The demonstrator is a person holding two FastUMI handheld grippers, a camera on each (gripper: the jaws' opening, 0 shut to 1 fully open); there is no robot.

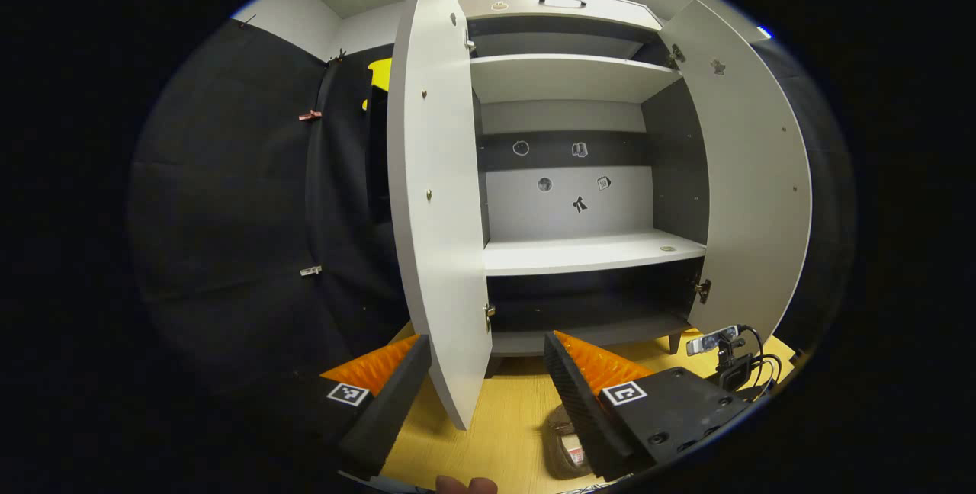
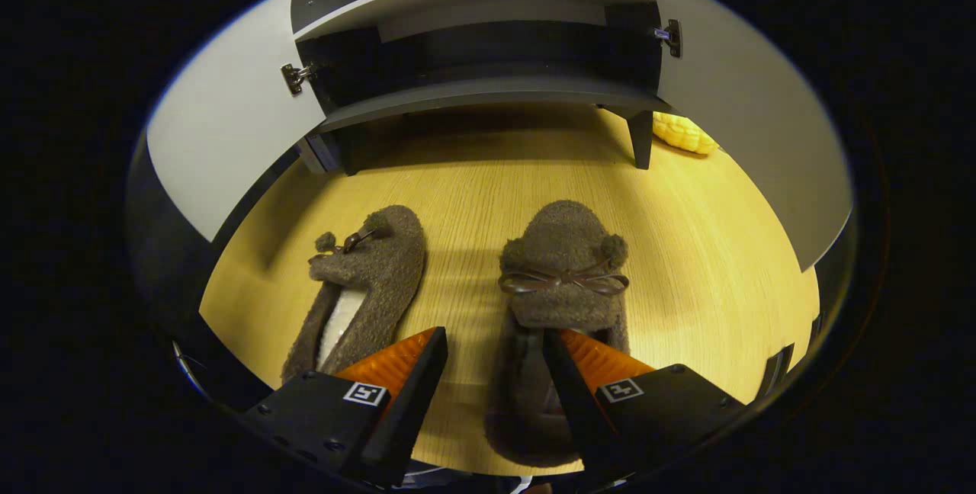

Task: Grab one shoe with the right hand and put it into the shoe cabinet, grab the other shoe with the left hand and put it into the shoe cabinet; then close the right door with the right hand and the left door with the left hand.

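Below, the right hand-held gripper hangs spread over a fuzzy slipper; soft and light, best pinched at its heel rim.

Dim, warm overhead light; sharp centre, edges bowed by fisheye distortion.

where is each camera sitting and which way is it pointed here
left gripper view: rides the left gripper, raised, facing the open shoe cabinet; its open fingers and a fingertip show.
right gripper view: rides the right gripper, tilted down at two brown slippers, its open fingers around the right slipper, the left slipper beside it.
Shared: the cabinet, both open doors and the wooden floor.
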